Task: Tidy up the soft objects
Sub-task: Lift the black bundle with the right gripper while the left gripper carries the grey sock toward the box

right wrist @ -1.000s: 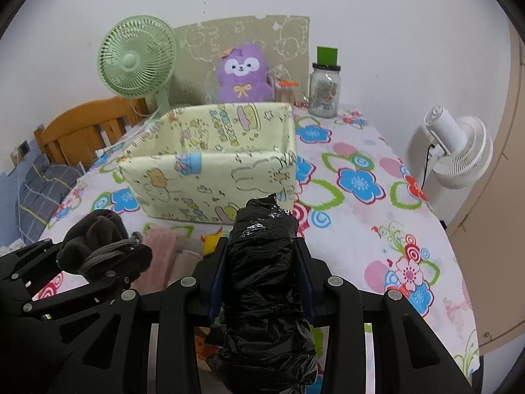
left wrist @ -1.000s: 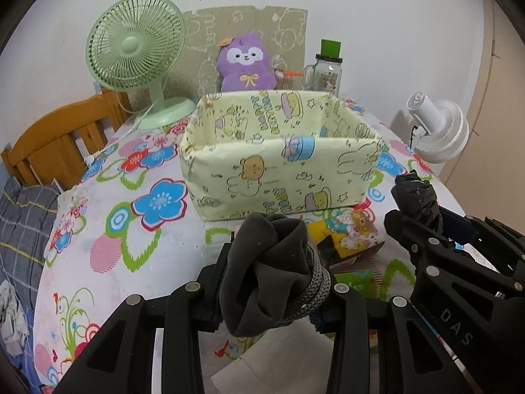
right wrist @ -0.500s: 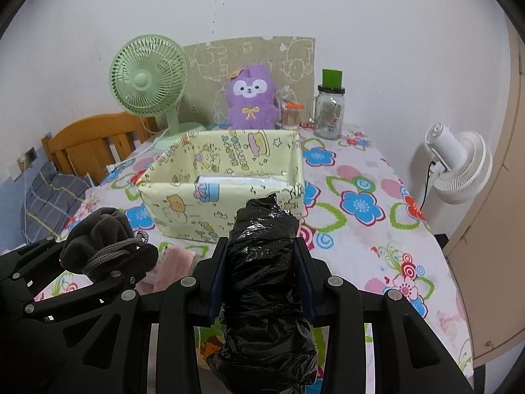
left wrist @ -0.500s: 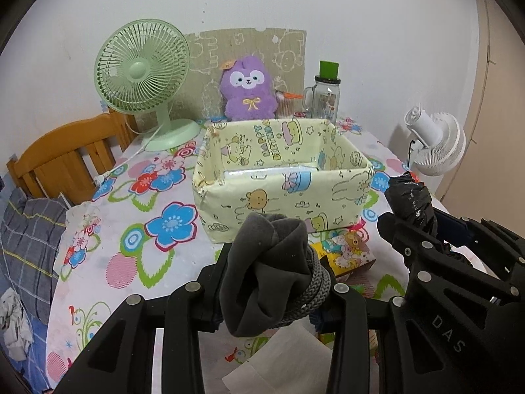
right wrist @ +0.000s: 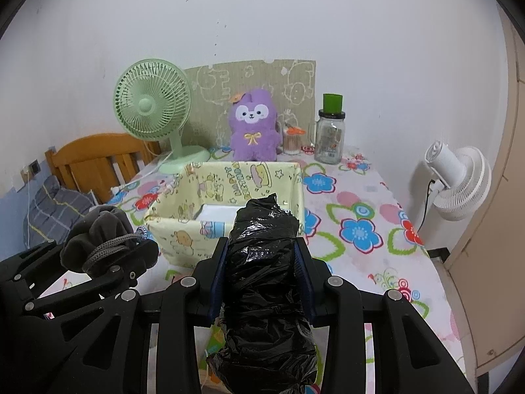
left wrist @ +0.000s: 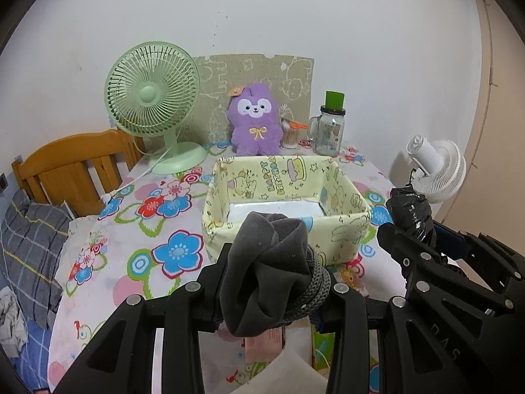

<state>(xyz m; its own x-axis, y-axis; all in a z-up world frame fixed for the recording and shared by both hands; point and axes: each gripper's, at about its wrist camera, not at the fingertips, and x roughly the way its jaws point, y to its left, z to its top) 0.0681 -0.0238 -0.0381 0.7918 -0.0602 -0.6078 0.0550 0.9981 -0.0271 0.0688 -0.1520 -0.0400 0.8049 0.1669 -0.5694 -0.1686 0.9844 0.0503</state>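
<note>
White wall, floral tablecloth [left wrist: 137,236], left hand-held gripper [left wrist: 272,295] clamping grey sock [left wrist: 269,262], right [right wrist: 262,282] black bag [right wrist: 265,295].

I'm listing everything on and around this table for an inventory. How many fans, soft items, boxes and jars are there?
Fans: 2 (green fan, white fan)
Soft items: 3 (purple plush, grey cloth bundle, black bag roll)
Boxes: 1 (yellow box)
Jars: 1 (glass jar)
Total: 7

Matte black grippers [right wrist: 262,275] w/ silver screws, blue finger pads [right wrist: 215,282], embossed "DAS" lettering.
</note>
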